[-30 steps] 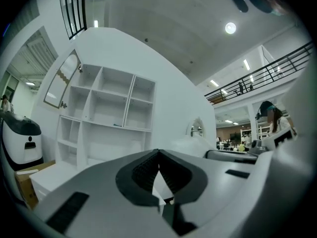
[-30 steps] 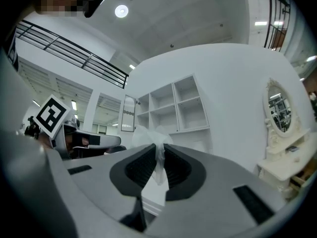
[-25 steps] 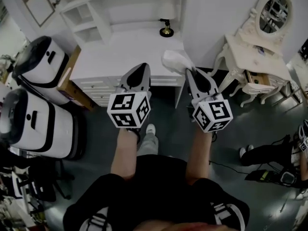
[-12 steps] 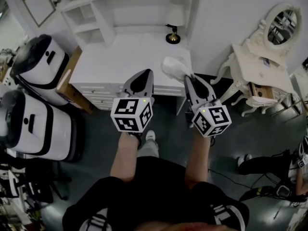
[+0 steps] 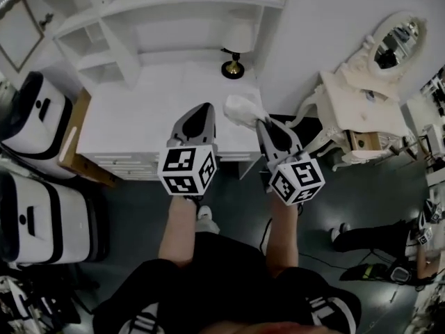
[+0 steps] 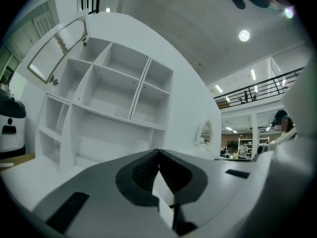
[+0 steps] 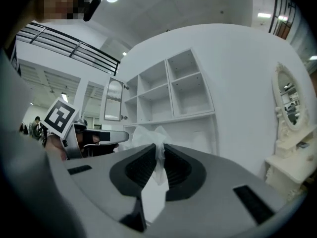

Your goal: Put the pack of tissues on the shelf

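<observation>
The pack of tissues [image 5: 240, 108] is a crinkled white plastic bundle, and my right gripper [image 5: 262, 121] is shut on its near end. In the right gripper view the jaws [image 7: 158, 150] pinch the wrapper and the pack [image 7: 146, 135] bulges out past them. It hangs above the right front part of the white desk [image 5: 132, 110]. My left gripper [image 5: 202, 107] is level beside it, over the desk, shut with nothing in it [image 6: 158, 152]. The white shelf unit [image 5: 174, 9] rises at the desk's back, its compartments [image 6: 114, 83] [image 7: 171, 88] bare.
A small lamp with a dark base [image 5: 231, 68] stands at the desk's back right. A white vanity with an oval mirror [image 5: 368, 96] is to the right. Two white-and-black machines [image 5: 31, 117] and a brown board [image 5: 73, 145] flank the desk's left. A person's legs [image 5: 375, 235] lie on the floor right.
Both grippers have moved forward from the desk's front edge to over the desktop, and the shelves are nearer. The right gripper still holds the tissue pack.
</observation>
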Motion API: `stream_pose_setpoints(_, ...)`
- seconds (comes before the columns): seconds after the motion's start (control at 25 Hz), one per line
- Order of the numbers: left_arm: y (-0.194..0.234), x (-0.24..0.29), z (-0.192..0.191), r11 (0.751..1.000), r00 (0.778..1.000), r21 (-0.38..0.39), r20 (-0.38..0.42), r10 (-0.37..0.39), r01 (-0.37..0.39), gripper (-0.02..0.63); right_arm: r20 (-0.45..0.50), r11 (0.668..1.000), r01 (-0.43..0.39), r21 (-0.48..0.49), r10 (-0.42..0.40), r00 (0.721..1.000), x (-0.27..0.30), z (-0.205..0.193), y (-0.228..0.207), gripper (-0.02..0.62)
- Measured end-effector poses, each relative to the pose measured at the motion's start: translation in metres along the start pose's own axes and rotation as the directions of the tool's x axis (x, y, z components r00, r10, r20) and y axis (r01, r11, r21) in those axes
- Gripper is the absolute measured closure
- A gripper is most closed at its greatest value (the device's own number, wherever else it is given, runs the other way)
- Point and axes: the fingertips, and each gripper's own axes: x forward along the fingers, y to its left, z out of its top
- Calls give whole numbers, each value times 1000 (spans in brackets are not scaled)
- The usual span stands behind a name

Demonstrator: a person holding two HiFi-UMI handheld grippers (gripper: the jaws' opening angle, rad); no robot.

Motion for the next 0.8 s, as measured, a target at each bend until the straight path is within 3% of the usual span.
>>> stream_pose_setpoints(0.16, 23, 40, 17, 999, 1000, 36, 4, -18, 18, 595, 18, 1000, 21, -12, -21, 1000, 47, 20, -21, 545)
stream_pose_setpoints(0.4, 90, 63, 8, 999, 999, 23, -32, 28, -27, 595, -4, 1000, -14, -21, 14, 1000, 114, 1, -6, 545)
stream_pose_setpoints(0.6, 97, 74, 29, 1000, 1000, 19, 30, -7, 6, 595, 46, 992, 77, -96, -73, 996, 125, 29, -30, 545)
stream_pose_setpoints(0.8, 94, 91, 23, 999, 999, -1, 14, -49, 49, 595, 20, 989, 112, -98, -110, 994, 128, 24, -43, 545)
